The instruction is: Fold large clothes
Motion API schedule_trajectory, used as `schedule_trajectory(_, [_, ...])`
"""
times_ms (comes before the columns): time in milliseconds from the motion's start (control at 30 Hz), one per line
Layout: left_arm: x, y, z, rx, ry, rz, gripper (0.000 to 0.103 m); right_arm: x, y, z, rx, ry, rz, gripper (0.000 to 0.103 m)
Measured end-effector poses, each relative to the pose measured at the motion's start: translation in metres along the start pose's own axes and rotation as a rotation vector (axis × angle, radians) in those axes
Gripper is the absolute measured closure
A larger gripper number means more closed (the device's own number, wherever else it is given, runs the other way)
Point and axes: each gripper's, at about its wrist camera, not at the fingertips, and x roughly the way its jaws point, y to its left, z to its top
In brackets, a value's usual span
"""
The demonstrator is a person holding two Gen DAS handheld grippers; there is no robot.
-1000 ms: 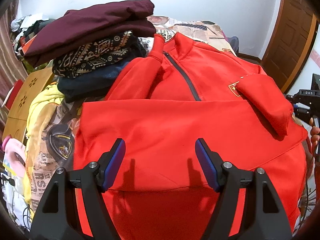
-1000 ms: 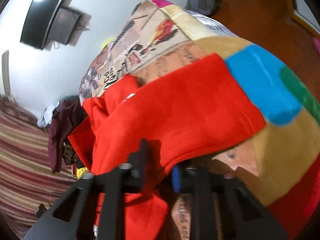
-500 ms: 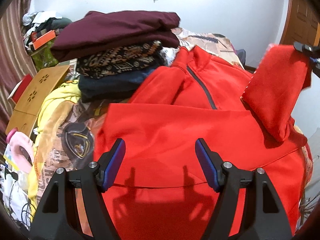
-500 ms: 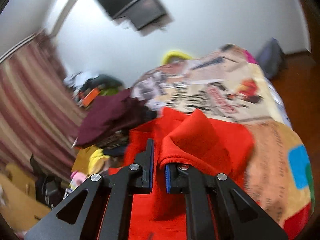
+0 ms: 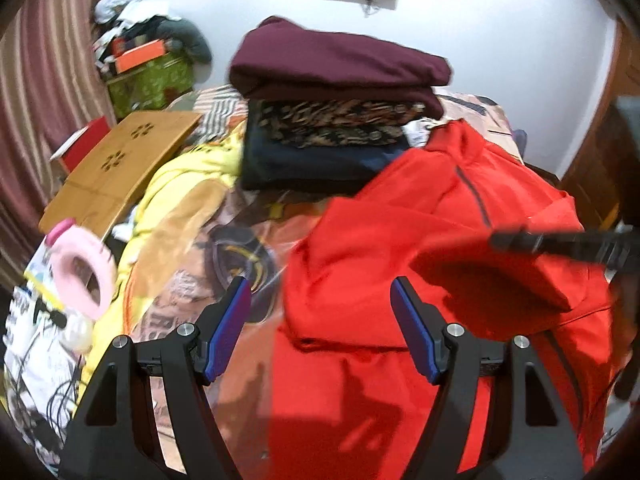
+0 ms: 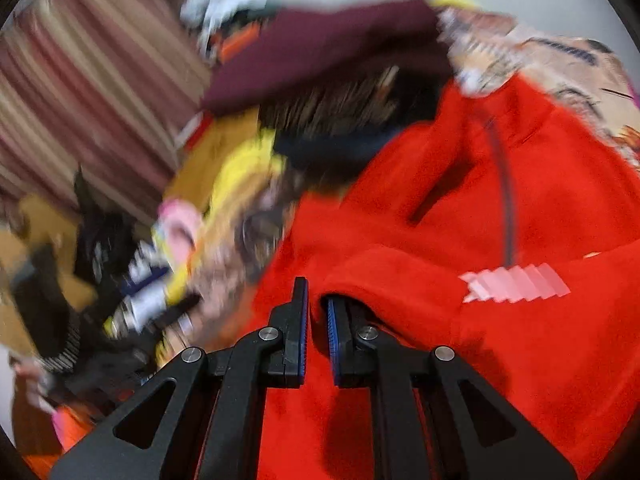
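A large red zip jacket point(image 5: 420, 248) lies on the bed, its bottom folded up and its left sleeve laid across the chest. My left gripper point(image 5: 320, 332) is open and empty, hovering over the jacket's left edge. My right gripper point(image 6: 316, 332) is shut on the red sleeve point(image 6: 384, 280) and carries it over the jacket's body; it shows in the left wrist view point(image 5: 560, 242) as a dark bar at the right, with the sleeve point(image 5: 492, 276) hanging below it. The right wrist view is blurred.
A stack of folded clothes point(image 5: 336, 112), maroon on top, stands on the bed behind the jacket. A yellow garment point(image 5: 180, 184), a wooden lap table point(image 5: 120, 164) and a pink ring point(image 5: 80, 272) lie to the left. A door point(image 5: 608, 168) is at the right.
My right gripper has swung the red sleeve from high at the right across and down over the jacket. My left gripper has shifted left, still open.
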Motion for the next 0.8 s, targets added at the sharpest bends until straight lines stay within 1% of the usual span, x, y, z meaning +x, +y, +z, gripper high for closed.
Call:
schedule_trajectory(67, [0.001, 0.006, -0.004, -0.018, 0.011, 0.004, 0.032, 0.023, 0.007, -0.011, -0.037, 0.072, -0.017, 0.095])
schedule_trajectory(167, [0.001, 0.011, -0.010, -0.026, 0.027, 0.006, 0.032, 0.045, 0.011, -0.023, -0.060, 0.157, -0.044, 0.095])
schedule_trajectory(233, [0.003, 0.011, -0.012, -0.027, 0.037, -0.003, 0.032, 0.053, 0.011, -0.027, -0.070, 0.206, -0.063, 0.095])
schedule_trajectory(267, [0.003, 0.009, -0.014, -0.028, 0.042, -0.011, 0.032, 0.057, 0.009, -0.031, -0.070, 0.252, -0.065, 0.092])
schedule_trajectory(300, [0.005, 0.007, -0.014, -0.026, 0.047, -0.018, 0.032, 0.058, 0.006, -0.031, -0.066, 0.275, -0.057, 0.089])
schedule_trajectory(333, [0.006, 0.005, -0.015, -0.022, 0.052, -0.022, 0.032, 0.056, 0.005, -0.031, -0.059, 0.286, -0.044, 0.089])
schedule_trajectory(433, [0.008, -0.005, -0.014, -0.007, 0.060, -0.037, 0.032, 0.038, -0.001, -0.031, -0.032, 0.308, -0.031, 0.085])
schedule_trajectory(500, [0.009, -0.011, -0.013, -0.001, 0.066, -0.059, 0.032, 0.023, -0.006, -0.029, -0.014, 0.292, -0.042, 0.079])
schedule_trajectory(533, [0.010, -0.017, -0.012, 0.003, 0.071, -0.075, 0.032, 0.016, -0.006, -0.029, -0.014, 0.278, -0.043, 0.078])
schedule_trajectory(633, [0.012, -0.034, -0.009, 0.031, 0.080, -0.097, 0.032, -0.018, -0.013, -0.027, -0.010, 0.199, -0.049, 0.076])
schedule_trajectory(733, [0.016, -0.056, -0.007, 0.084, 0.094, -0.110, 0.032, -0.057, -0.030, -0.026, 0.012, 0.100, -0.096, 0.073])
schedule_trajectory(800, [0.020, -0.073, -0.006, 0.125, 0.108, -0.125, 0.032, -0.084, -0.044, -0.027, 0.025, 0.026, -0.166, 0.072])
